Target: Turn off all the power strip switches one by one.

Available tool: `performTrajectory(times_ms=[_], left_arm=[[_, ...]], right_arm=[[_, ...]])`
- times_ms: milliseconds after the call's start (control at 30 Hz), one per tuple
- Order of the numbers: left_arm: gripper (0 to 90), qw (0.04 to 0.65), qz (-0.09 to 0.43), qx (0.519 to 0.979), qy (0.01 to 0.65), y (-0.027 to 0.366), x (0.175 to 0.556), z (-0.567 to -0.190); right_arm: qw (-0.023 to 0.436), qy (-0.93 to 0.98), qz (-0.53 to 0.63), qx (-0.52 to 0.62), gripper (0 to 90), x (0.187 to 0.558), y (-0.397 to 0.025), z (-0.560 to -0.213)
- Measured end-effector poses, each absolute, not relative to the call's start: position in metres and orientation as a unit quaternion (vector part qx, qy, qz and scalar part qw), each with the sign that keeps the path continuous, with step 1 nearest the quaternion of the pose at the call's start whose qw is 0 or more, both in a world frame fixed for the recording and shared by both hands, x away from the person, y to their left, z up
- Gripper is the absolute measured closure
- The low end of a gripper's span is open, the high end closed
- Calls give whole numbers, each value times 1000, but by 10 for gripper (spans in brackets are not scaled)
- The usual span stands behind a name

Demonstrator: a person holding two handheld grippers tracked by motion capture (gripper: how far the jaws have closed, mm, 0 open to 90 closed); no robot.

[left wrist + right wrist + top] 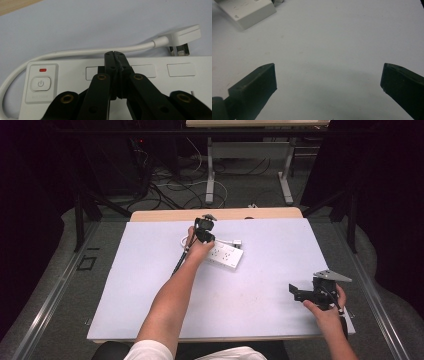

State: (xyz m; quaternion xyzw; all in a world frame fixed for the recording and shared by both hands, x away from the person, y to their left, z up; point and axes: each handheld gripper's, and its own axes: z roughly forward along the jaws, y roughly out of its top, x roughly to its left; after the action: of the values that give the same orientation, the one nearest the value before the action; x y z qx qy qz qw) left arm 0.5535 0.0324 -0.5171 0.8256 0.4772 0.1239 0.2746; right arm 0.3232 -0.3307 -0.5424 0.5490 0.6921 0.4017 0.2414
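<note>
Pressing down over the white plastic power strip, the left gripper has its black jaws clenched together, empty, tips near the strip's 12 o'clock edge beside the white cord. The strip lies on the pale blue mat towards 12 o'clock. The right gripper rests released at 4 o'clock. Likely step: working the strip's grey switch button, lying at 9 o'clock of the tips, which calls for a small sideways shift.

lab | dark curtains | floor cables | covered table | metal frame legs
</note>
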Motion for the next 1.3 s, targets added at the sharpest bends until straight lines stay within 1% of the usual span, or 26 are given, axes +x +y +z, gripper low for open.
performTrajectory(times_ms=[1100, 1300], left_arm=[[900, 276, 129, 823, 480, 32, 551, -520], [900, 283, 122, 822, 479, 29, 549, -521]], right_arm=[[242, 693, 402, 548, 0, 323, -331, -542], [242, 692, 402, 549, 0, 323, -331, -542]])
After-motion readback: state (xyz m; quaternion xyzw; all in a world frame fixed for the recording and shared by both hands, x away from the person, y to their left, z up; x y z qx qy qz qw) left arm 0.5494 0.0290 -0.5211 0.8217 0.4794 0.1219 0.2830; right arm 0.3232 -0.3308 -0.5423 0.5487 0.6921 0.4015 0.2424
